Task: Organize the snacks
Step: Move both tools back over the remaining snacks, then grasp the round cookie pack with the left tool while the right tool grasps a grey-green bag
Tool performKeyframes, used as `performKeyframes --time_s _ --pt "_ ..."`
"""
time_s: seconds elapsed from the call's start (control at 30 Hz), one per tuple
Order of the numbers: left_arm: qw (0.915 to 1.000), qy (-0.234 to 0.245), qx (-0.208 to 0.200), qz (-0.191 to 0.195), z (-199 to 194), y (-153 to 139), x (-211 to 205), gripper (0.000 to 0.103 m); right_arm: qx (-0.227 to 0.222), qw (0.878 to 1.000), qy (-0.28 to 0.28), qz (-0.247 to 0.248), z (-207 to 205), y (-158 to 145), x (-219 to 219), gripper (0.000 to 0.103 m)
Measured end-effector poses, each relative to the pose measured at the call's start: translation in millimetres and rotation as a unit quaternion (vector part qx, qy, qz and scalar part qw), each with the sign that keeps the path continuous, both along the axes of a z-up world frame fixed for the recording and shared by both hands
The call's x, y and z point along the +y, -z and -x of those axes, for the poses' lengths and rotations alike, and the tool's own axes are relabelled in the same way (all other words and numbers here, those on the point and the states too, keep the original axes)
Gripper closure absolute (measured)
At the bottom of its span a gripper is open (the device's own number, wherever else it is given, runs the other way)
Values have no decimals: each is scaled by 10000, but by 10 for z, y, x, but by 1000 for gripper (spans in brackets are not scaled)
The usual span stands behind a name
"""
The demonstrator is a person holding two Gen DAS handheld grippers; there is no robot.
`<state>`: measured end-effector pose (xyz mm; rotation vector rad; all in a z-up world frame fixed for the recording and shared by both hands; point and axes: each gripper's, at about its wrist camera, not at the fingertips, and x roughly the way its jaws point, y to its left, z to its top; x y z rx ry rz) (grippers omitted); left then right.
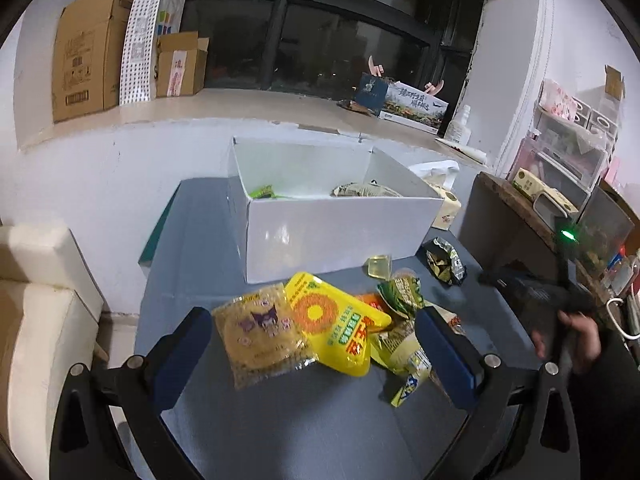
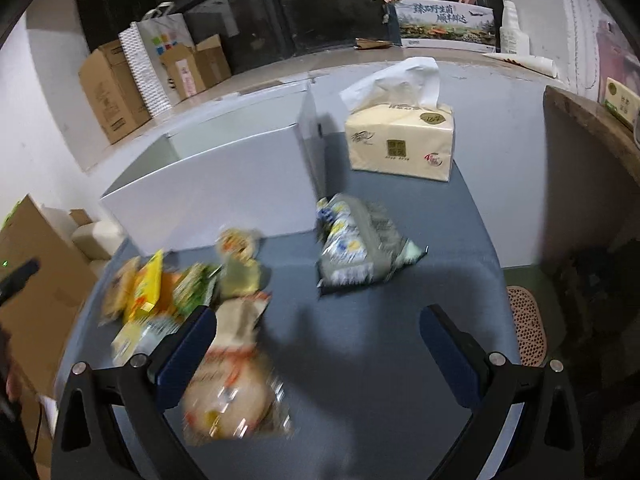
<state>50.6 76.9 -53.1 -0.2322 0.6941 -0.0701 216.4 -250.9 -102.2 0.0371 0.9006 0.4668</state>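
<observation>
A white box (image 1: 336,236) stands on the grey table and holds a green packet (image 1: 262,192) and a tan packet (image 1: 366,190). In front of it lies a pile of snacks: a clear Kuromi packet (image 1: 260,334), a yellow bag (image 1: 336,320), green packets (image 1: 402,294) and a dark foil packet (image 1: 444,260). My left gripper (image 1: 314,332) is open above the pile, holding nothing. My right gripper (image 2: 318,328) is open and empty over the table; a pale packet (image 2: 230,384) lies by its left finger and a silver packet (image 2: 360,248) lies ahead. The white box also shows in the right wrist view (image 2: 224,192).
A tissue pack (image 2: 400,140) stands to the right of the box. Cardboard boxes (image 1: 92,52) sit on the window ledge behind. A wooden shelf (image 1: 520,208) with clutter stands to the right. A cream sofa (image 1: 36,308) is to the left of the table (image 1: 304,420).
</observation>
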Motion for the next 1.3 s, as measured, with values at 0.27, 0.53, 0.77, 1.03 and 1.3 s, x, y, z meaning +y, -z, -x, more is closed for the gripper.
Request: performKeyframes --time_s 0.27,0.53,0.77,1.03,1.3 --pt "9997 -7 199 105 45 167 29 0 401 9983 -90 419 -781 297 155 0" --pt "9995 -12 278 181 19 262 55 0 755 9961 -239 396 -973 502 182 19" --pt "9978 -88 517 403 -135 439 151 0 440 9982 -294 272 -753 311 110 34" --pt "9865 -506 1275 896 -659 889 388 0 -78 9984 -526 -187 -35 -125 5 38" --pt "9808 -797 1701 514 -1009 1106 286 0 -262 9955 -805 -414 516 -350 68 38"
